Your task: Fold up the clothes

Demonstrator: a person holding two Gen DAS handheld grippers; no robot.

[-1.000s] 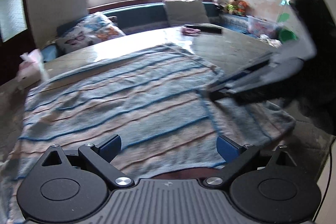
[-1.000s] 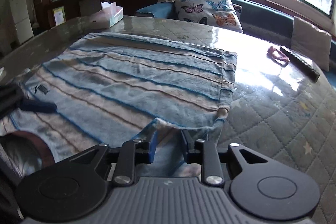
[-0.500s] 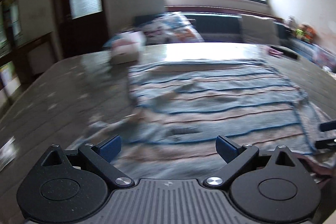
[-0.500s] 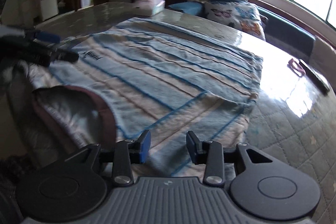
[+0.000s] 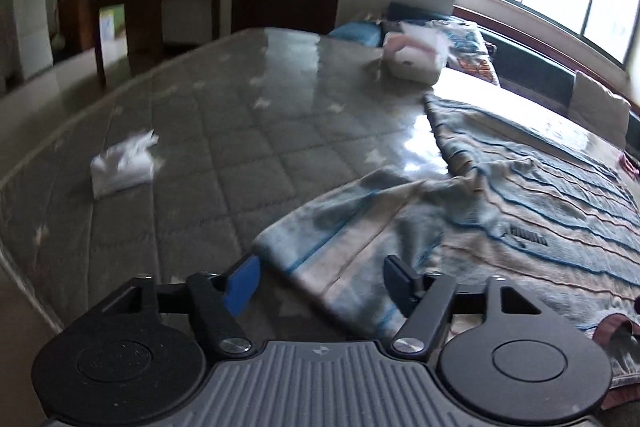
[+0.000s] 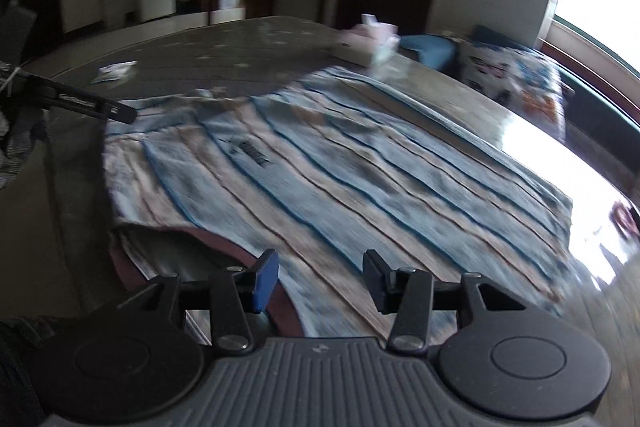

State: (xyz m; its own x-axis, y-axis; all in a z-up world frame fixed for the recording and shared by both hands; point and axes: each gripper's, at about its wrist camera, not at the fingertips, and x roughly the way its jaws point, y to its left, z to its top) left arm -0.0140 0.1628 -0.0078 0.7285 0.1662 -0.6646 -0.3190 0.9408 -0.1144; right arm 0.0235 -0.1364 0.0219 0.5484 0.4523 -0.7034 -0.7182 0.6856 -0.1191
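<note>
Lying soft and limp on the desk [image 5: 224, 131], the striped shirt [image 6: 340, 167]; we'd pinch its sleeve [image 5: 332, 227] at twelve o'clock, both tongs [image 5: 318, 277] [image 6: 320, 277] spread.

Shirt [image 6: 360, 183]: light blue and beige bands, thin dark blue stripes, maroon collar, small dark chest logo. Table cover [image 5: 224, 131]: grey-green quilted diamonds with pale stars. Tissue box [image 5: 414, 57]: pink and white. Cushion [image 6: 516, 83]: white with butterfly print. Gripper pads [image 6: 264, 281]: blue.
</note>
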